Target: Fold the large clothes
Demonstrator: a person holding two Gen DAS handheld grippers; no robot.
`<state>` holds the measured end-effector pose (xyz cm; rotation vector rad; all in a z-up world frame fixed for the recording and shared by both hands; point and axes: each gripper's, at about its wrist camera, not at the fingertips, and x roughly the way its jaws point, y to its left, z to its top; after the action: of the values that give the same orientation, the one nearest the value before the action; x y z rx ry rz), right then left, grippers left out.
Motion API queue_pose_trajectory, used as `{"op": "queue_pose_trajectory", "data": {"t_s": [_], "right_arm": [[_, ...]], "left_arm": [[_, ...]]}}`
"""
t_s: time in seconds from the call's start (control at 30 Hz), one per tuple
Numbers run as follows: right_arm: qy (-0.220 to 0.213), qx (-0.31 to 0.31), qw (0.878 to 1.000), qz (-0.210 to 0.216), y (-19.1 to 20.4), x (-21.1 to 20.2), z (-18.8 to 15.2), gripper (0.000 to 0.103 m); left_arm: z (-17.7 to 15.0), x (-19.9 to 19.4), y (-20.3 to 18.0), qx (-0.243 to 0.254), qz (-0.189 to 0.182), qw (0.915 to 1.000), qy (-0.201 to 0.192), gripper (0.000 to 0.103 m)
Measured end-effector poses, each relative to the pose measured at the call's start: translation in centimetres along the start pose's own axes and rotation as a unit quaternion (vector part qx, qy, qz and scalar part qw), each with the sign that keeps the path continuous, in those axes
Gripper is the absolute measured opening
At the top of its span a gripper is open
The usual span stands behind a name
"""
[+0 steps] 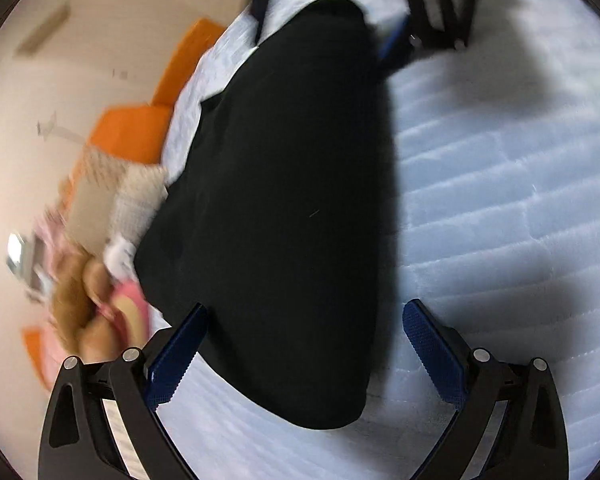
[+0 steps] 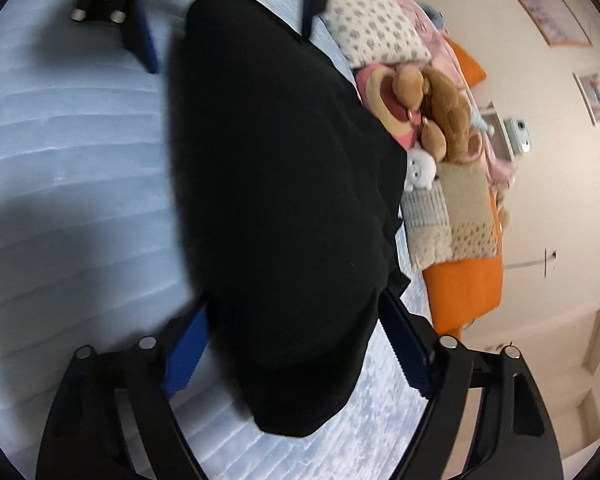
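Observation:
A black garment lies folded into a long strip on the pale blue quilted bed. My left gripper is open, its blue pads either side of the garment's near end, just above it. In the right wrist view the same garment runs away from me, and my right gripper is open astride its other end. Each gripper shows at the far end in the other's view: the right one and the left one, both with jaws spread.
Pillows, a brown teddy bear, a small white plush and orange cushions line the bed's wall side beside the garment. The bed stretches open on the other side. Framed pictures hang on the wall.

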<state>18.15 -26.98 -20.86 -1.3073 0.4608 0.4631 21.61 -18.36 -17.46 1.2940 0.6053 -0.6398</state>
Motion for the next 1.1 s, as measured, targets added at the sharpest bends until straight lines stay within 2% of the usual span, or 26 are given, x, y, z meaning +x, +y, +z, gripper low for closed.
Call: {"op": "queue_pose_trajectory", "data": {"t_s": [0.03, 0.07, 0.1, 0.17, 0.27, 0.33, 0.5, 0.7, 0.8, 0.9, 1.0, 1.1], "right_arm": [[0.003, -0.002, 1.000, 0.006, -0.1, 0.4, 0.0, 0.052], [0.002, -0.005, 1.000, 0.017, -0.2, 0.6, 0.0, 0.043], [0.003, -0.004, 1.000, 0.027, -0.3, 0.6, 0.0, 0.038], [0.004, 0.007, 0.999, 0.033, -0.9, 0.6, 0.2, 0.025], [-0.001, 0.026, 0.999, 0.042, -2.4, -0.3, 0.6, 0.017], [-0.006, 0.035, 0.999, 0.040, -3.8, -1.2, 1.1, 0.015], [-0.017, 0.036, 0.998, 0.038, -8.8, -2.5, 2.8, 0.014], [-0.023, 0.042, 0.998, 0.032, -15.3, -2.3, 4.9, 0.014], [-0.018, 0.064, 0.997, 0.030, -20.0, -0.3, 6.1, 0.015], [-0.009, 0.094, 0.994, 0.048, -24.0, 3.0, 7.0, 0.015], [0.005, 0.105, 0.992, 0.063, -27.0, 7.4, 8.0, 0.015], [0.025, 0.112, 0.990, 0.079, -28.7, 12.2, 8.9, 0.015]], "left_arm": [[-0.3, 0.3, 0.8, -0.019, -0.015, 0.9997, 0.002, 0.096], [-0.4, 0.4, 1.2, -0.023, -0.018, 0.9996, 0.003, 0.080], [-0.5, 0.7, 1.4, -0.019, -0.016, 0.9996, 0.009, 0.068], [-0.4, 0.5, 1.8, -0.025, -0.026, 0.9993, 0.009, 0.063], [0.0, 0.2, 3.6, -0.034, -0.040, 0.9985, 0.014, 0.054], [-0.1, -0.6, 4.1, -0.047, -0.045, 0.9978, 0.014, 0.049], [0.2, -2.3, 9.3, -0.068, -0.053, 0.9961, 0.018, 0.039], [1.2, -3.0, 17.3, -0.083, -0.035, 0.9954, 0.033, 0.038], [1.8, -2.3, 22.0, -0.106, -0.029, 0.9931, 0.042, 0.039], [2.0, -0.4, 25.9, -0.118, -0.020, 0.9911, 0.058, 0.041], [2.0, 3.6, 30.0, -0.137, -0.019, 0.9867, 0.085, 0.043], [1.6, 8.1, 33.0, -0.171, -0.038, 0.9787, 0.107, 0.046]]}}
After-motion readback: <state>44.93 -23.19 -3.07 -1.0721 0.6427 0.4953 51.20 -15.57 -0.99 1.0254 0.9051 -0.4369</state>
